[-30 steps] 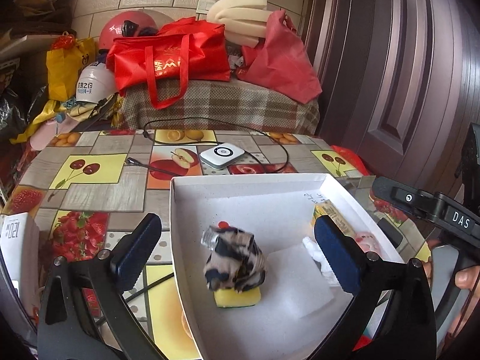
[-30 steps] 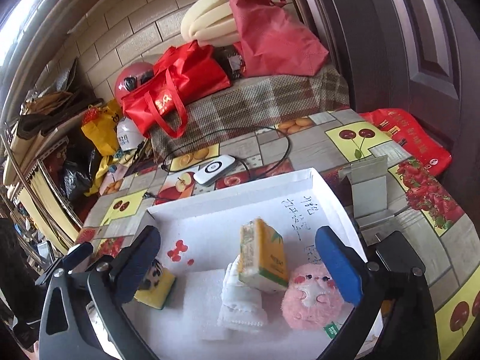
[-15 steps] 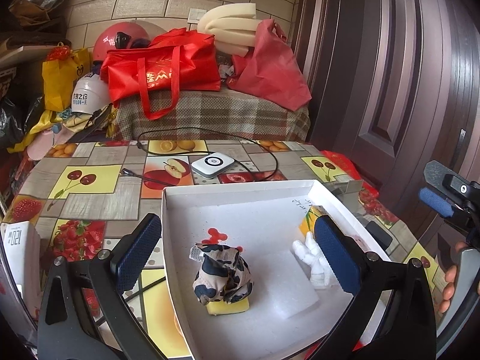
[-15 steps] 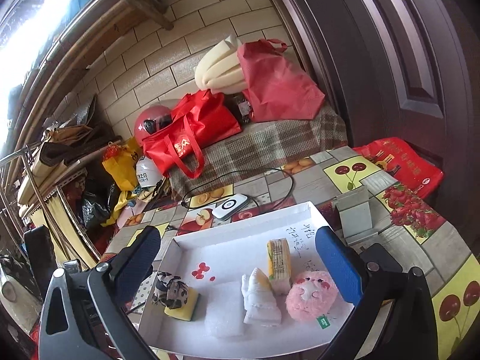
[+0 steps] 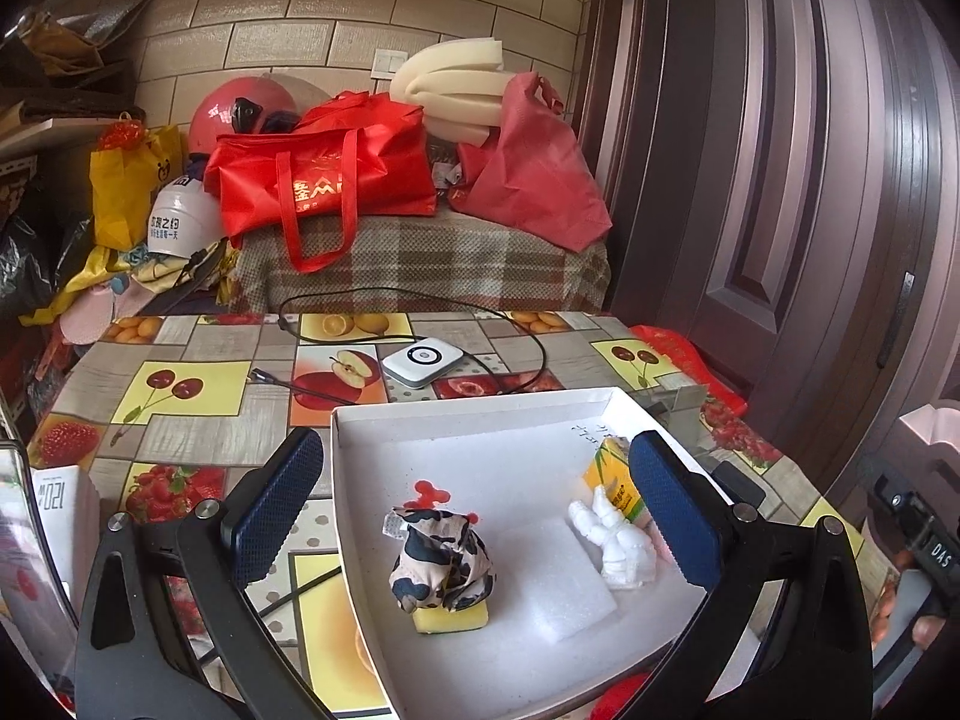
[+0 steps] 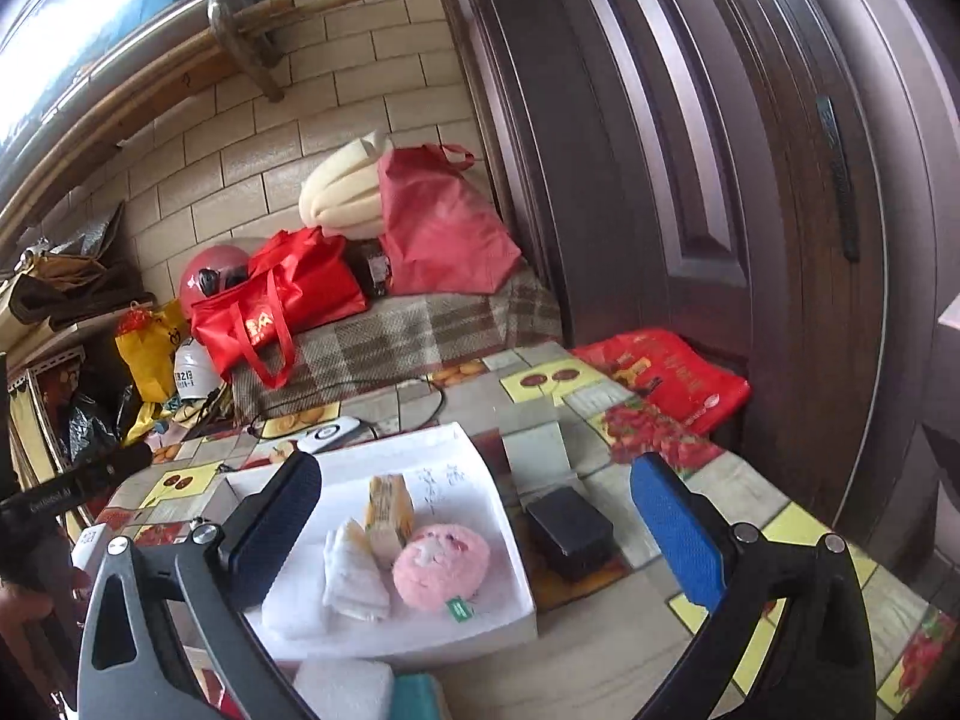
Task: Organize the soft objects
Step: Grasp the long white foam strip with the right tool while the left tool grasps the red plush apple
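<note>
Soft objects sit gathered inside a shallow white tray (image 5: 360, 516) on a table covered with a fruit-patterned cloth (image 5: 198, 432). From the left, a cow-print cloth bundle (image 5: 441, 558) rests on top of a yellow sponge (image 5: 450, 618). A flat white foam sheet (image 5: 558, 576) lies beside it, touching a rolled white towel (image 5: 612, 546). A yellow tissue pack (image 6: 387, 516) stands behind the towel, and a pink plush toy (image 6: 441, 558) lies at the right end.

Both tools hover back from the tray, holding nothing. The left gripper (image 5: 474, 516) has its jaws spread wide, as does the right gripper (image 6: 474, 528). The sorting looks close to finished, though something white and something teal lie just outside the tray's near edge in the right view, too cropped to identify.

Readable writing is scarce. Black handwriting marks the tray's floor, too small to read. "DAS" appears on the other tool's handle (image 5: 939, 558). A white box (image 5: 57, 501) shows "021". Gold characters on a red bag (image 5: 324, 180) are unclear.
</note>
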A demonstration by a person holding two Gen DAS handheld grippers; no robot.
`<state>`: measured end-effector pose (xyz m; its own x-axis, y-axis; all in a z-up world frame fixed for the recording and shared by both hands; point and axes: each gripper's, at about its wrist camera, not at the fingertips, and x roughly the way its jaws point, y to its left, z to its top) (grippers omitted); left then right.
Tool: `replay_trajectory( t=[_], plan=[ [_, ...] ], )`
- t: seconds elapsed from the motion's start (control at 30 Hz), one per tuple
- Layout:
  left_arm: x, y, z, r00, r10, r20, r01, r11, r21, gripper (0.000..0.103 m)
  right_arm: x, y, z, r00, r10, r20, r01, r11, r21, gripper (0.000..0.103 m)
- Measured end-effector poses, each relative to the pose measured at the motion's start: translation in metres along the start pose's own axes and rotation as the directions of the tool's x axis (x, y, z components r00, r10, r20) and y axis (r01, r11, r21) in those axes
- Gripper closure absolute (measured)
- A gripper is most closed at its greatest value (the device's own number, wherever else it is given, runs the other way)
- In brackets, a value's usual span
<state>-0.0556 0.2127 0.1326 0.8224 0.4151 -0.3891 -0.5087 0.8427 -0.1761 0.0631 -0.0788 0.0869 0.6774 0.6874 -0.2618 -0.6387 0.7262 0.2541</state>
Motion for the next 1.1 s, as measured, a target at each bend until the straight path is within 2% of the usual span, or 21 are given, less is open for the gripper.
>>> replay_trajectory(
  t=[0.07, 0.17, 0.27, 0.4, 0.47, 0.57, 0.63, 0.7, 0.77, 0.8, 0.83, 0.93, 1.1],
  plan=[
    [-0.011, 0.0, 0.001, 1.0, -0.014, 0.015, 0.014, 1.0, 0.009, 0.0, -0.006, -0.01, -0.003, 0.999, 0.039, -0.028, -0.038, 0.999, 0.021, 0.0],
    [-0.024, -0.003, -0.004, 0.998, -0.059, 0.008, 0.058, 0.998, 0.039, 0.0, -0.017, -0.011, -0.012, 0.992, 0.098, -0.076, -0.101, 0.994, -0.035, 0.0],
    [-0.036, -0.006, -0.022, 0.992, -0.122, -0.04, 0.125, 0.989, 0.074, 0.0, -0.022, -0.003, -0.026, 0.968, 0.177, -0.178, -0.193, 0.978, -0.078, 0.0],
    [-0.045, -0.012, -0.057, 0.987, -0.106, -0.122, 0.124, 0.98, 0.157, 0.0, -0.03, 0.022, -0.049, 0.938, 0.222, -0.267, -0.275, 0.944, -0.181, 0.003],
    [-0.041, -0.014, -0.075, 0.974, -0.133, -0.182, 0.163, 0.974, 0.16, 0.0, -0.031, 0.034, -0.056, 0.933, 0.218, -0.286, -0.284, 0.933, -0.218, 0.004],
    [-0.029, -0.023, -0.095, 0.947, -0.177, -0.269, 0.224, 0.962, 0.156, 0.0, -0.014, 0.053, -0.062, 0.915, 0.18, -0.36, -0.276, 0.932, -0.235, 0.006],
    [-0.026, -0.035, -0.105, 0.939, -0.168, -0.301, 0.235, 0.951, 0.202, 0.0, 0.001, 0.063, -0.067, 0.894, 0.169, -0.414, -0.284, 0.93, -0.235, 0.017],
    [-0.026, -0.042, -0.111, 0.937, -0.16, -0.311, 0.242, 0.938, 0.249, 0.0, 0.012, 0.071, -0.076, 0.878, 0.151, -0.455, -0.284, 0.929, -0.239, 0.019],
    [-0.025, -0.044, -0.115, 0.93, -0.17, -0.325, 0.26, 0.931, 0.256, 0.0, 0.02, 0.074, -0.087, 0.867, 0.117, -0.484, -0.268, 0.929, -0.255, 0.022],
    [-0.024, -0.043, -0.116, 0.925, -0.182, -0.333, 0.272, 0.93, 0.247, 0.0, 0.024, 0.074, -0.091, 0.856, 0.115, -0.503, -0.273, 0.928, -0.253, 0.033],
    [-0.022, -0.042, -0.117, 0.919, -0.193, -0.343, 0.283, 0.929, 0.238, 0.0, 0.024, 0.073, -0.093, 0.854, 0.124, -0.505, -0.277, 0.93, -0.24, 0.041],
    [-0.019, -0.047, -0.12, 0.901, -0.229, -0.369, 0.324, 0.92, 0.22, 0.0, 0.017, 0.064, -0.088, 0.863, 0.15, -0.483, -0.277, 0.939, -0.203, 0.05],
    [-0.007, -0.068, -0.124, 0.887, -0.233, -0.4, 0.347, 0.906, 0.242, 0.002, 0.004, 0.039, -0.067, 0.896, 0.18, -0.405, -0.247, 0.962, -0.119, 0.051]
  ],
)
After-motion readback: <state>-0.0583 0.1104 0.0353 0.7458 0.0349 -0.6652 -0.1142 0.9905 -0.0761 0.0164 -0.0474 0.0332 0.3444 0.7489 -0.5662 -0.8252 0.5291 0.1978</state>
